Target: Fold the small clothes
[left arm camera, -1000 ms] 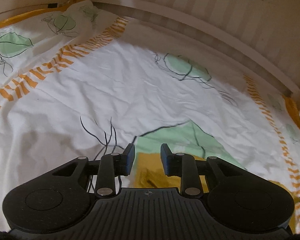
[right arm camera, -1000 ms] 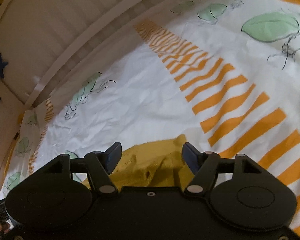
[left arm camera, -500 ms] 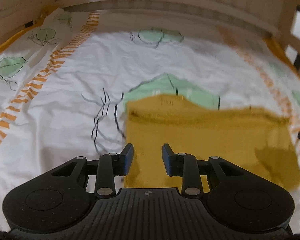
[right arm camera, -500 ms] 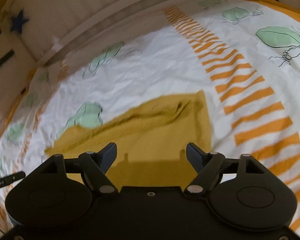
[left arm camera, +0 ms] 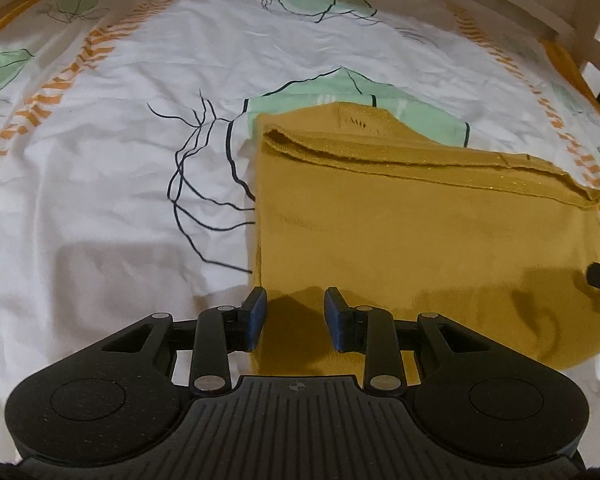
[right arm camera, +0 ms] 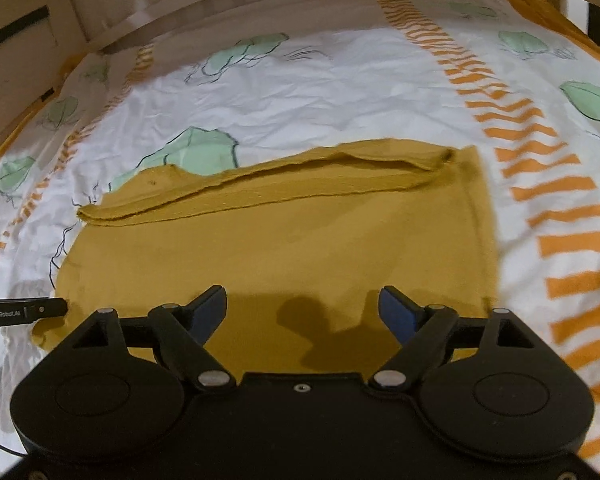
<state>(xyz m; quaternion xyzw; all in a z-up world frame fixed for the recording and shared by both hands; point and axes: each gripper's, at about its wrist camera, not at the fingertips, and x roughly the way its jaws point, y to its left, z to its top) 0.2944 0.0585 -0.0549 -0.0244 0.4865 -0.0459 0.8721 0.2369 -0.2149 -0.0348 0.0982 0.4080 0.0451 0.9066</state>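
Left wrist view shows the mustard garment (left arm camera: 412, 240) spread flat on the bed sheet (left arm camera: 100, 184), left gripper (left arm camera: 295, 314) half open, right gripper (right arm camera: 302, 314) just widening, both empty above its near edge, seemingly poised to fold.

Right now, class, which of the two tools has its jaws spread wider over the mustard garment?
The right tool: its jaws stand far apart, while the left tool shows only a narrow gap.

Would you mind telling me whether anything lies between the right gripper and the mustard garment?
Nothing visible does: the right gripper, fingers open, hangs directly over the mustard garment, which lies flat on the patterned sheet.
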